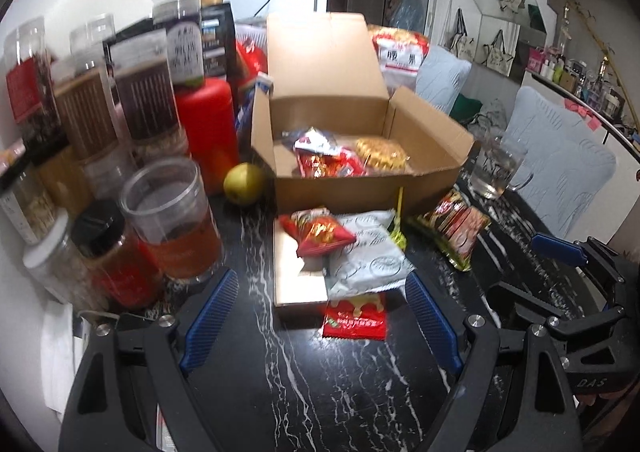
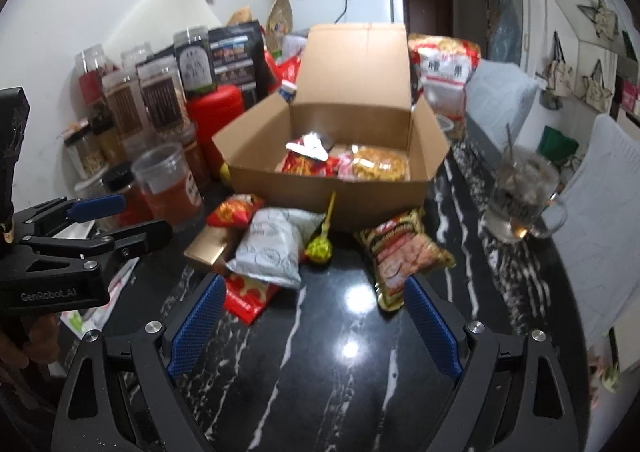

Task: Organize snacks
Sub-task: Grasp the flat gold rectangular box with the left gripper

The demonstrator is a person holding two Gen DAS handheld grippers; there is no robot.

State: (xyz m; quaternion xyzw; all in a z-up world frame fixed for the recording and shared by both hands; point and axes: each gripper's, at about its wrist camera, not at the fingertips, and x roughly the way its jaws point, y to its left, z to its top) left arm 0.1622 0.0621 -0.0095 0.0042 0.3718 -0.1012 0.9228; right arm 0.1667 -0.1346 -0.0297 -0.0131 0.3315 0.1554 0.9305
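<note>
Snacks (image 2: 268, 248) before open cardboard box (image 2: 332, 188), marble table (image 2: 344, 392)

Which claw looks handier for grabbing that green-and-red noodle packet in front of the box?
Probably the right claw: the noodle packet lies just ahead of its open right finger. From the left claw, it lies farther off to the side.
</note>
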